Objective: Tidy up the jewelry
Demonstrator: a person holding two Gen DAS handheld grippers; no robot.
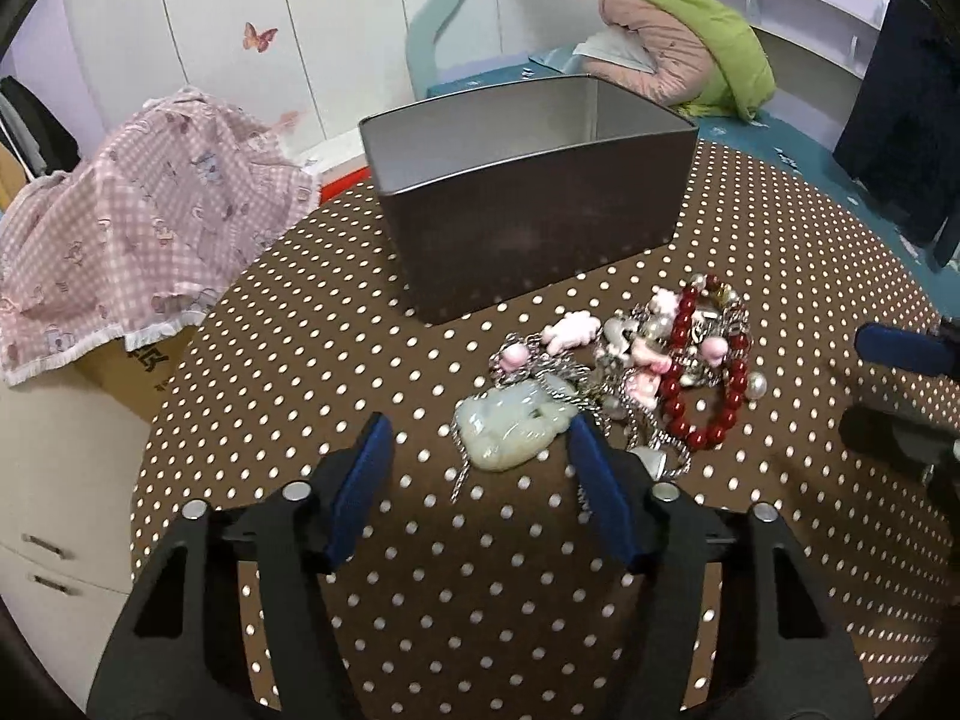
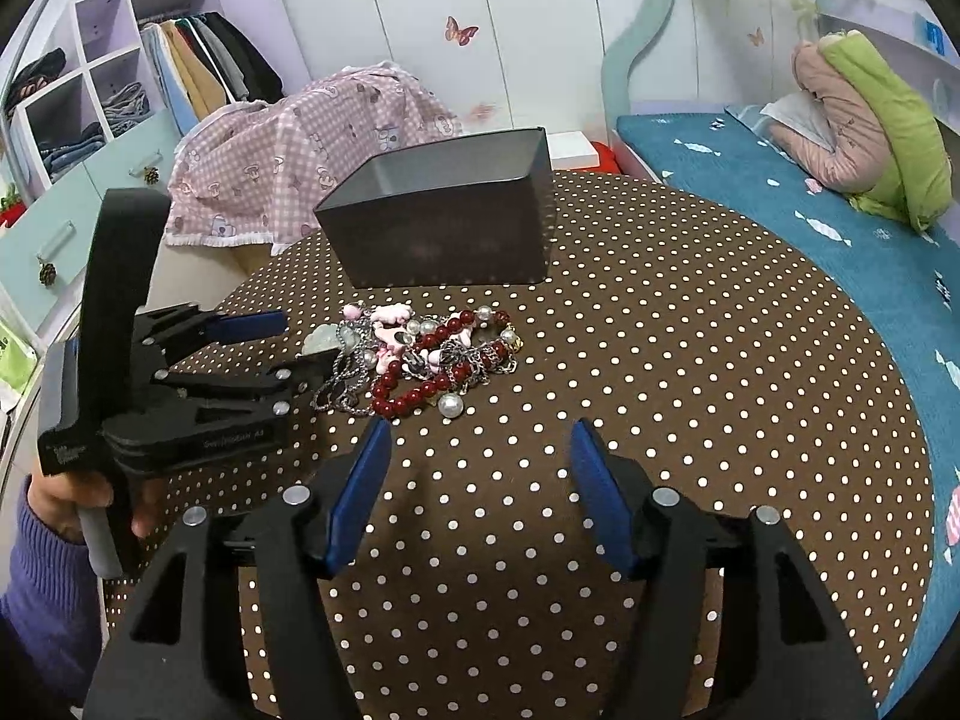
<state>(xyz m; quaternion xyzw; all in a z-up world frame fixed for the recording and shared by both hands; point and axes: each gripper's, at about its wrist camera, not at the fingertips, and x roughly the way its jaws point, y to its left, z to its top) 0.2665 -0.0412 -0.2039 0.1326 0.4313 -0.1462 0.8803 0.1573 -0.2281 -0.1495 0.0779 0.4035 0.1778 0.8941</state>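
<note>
Left gripper fingers spread at pendant | right gripper spread (hand right-view only)

Right hand-held gripper cut off by frame edge; jewelry pile too tangled to separate.

Little readable text. Cardboard box under the pink checked cloth carries dark printed characters, cut off by the cloth, not legible. Left gripper body in the right wrist view has small pale lettering along its side plate and more on its rear block, both too blurred to read. Blue label on the shelf is unreadable.
</note>
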